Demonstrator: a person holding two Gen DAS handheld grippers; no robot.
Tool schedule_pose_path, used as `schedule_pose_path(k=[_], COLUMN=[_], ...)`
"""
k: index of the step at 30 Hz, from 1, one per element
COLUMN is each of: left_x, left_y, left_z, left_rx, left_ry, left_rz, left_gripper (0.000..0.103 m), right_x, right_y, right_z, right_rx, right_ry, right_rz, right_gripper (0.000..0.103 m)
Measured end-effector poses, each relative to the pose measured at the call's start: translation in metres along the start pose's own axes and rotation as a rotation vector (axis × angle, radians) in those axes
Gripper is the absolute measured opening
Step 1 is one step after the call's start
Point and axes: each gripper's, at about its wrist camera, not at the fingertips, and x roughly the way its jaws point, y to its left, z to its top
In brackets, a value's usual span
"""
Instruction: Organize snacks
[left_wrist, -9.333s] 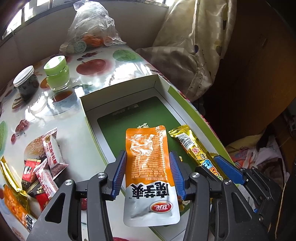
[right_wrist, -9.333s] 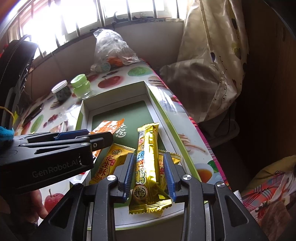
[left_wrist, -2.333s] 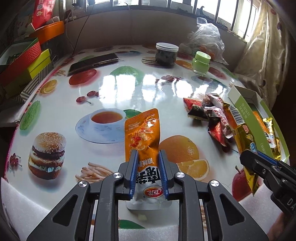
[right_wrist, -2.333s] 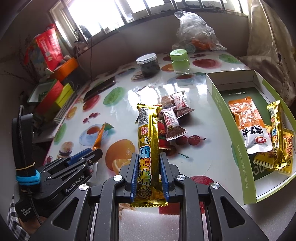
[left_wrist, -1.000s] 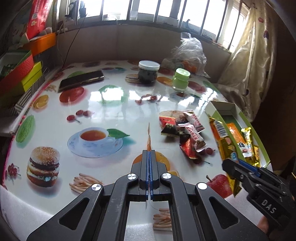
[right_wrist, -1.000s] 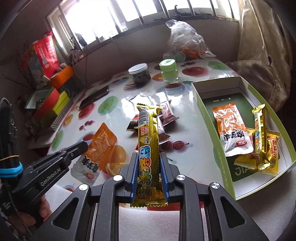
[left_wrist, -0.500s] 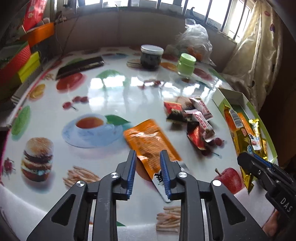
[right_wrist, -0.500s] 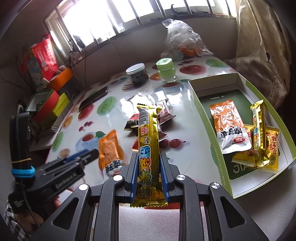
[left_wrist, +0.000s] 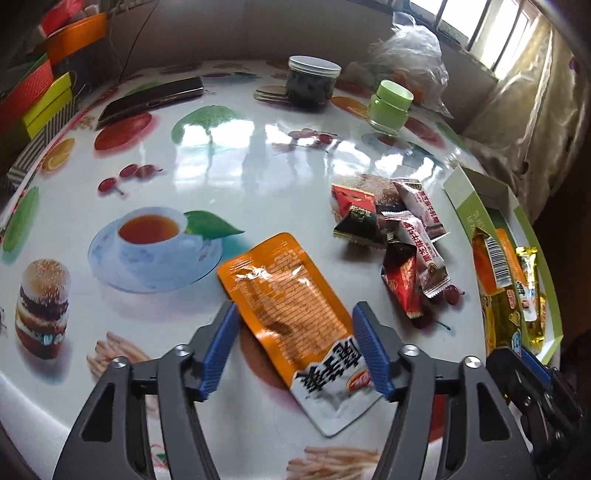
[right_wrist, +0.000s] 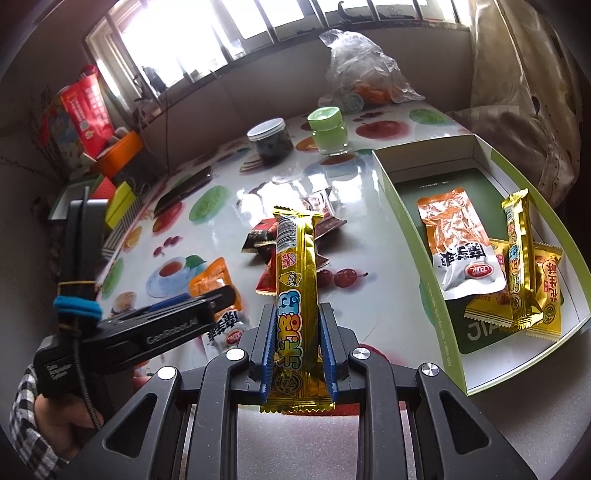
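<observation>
Behind the gold bar, small wrappers lie half hidden.

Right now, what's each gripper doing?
Left gripper: opening, orange pouch lies loose between the fingers.
Right gripper: shut on the gold bar.

Glossy fruit-print table, orange pouch, small wrapped snacks, two jars, phone, open green box laid on it.
</observation>
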Motion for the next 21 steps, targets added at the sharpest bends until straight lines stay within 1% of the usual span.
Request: schedule_pose_path(k=[3,6,9,10,11,12,13,17,18,19,21], left_x=[0.008,0.012,0.011,0.010,0.009,0.007,0.006,0.005,0.002,-0.001,-0.004], left_y=[-0.013,-0.022,-0.022,-0.022,-0.022,-0.022,-0.022,-0.020,-0.020,-0.020,-0.020], left_z=[0.003,0.001,-0.001,-0.001,-0.002,-0.001,0.000,0.000,0.000,0.000,0.001], left_rx=[0.052,0.092,0.101,0.109,0.113,0.120,0.126,0.115,0.114,0.119,0.123], left_ry=[0.019,0.018,0.004,0.000,-0.007,-0.015,-0.015,-0.027,-0.038,-0.052,-0.055], left_rz=[0.047,0.101,0.100,0.104,0.106,0.107,0.107,0.099,0.100,0.099,0.085], left_gripper=[0.077,0.078,0.078,0.075,0.070,0.059,0.056,0.052,0.047,0.040,0.036], right_x=[0.000,-0.001,-0.002,-0.001,-0.002,-0.001,-0.001,-0.002,-0.002,-0.002,-0.002], right_y=[-0.006,-0.011,-0.015,-0.016,-0.017,-0.018,-0.018,-0.017,-0.017,-0.017,-0.017], right_z=[0.001,0.000,0.000,0.000,0.000,0.000,0.000,0.000,0.000,0.000,0.000], right_rx=[0.015,0.028,0.034,0.035,0.037,0.039,0.041,0.038,0.037,0.037,0.036], right_ry=[-0.003,-0.005,-0.007,-0.006,-0.006,-0.005,-0.003,-0.005,-0.006,-0.007,-0.007], right_rz=[-0.001,0.001,0.004,0.005,0.006,0.007,0.007,0.010,0.009,0.006,0.003], right_gripper=[0.021,0.021,0.021,0.021,0.021,0.021,0.021,0.021,0.021,0.021,0.021])
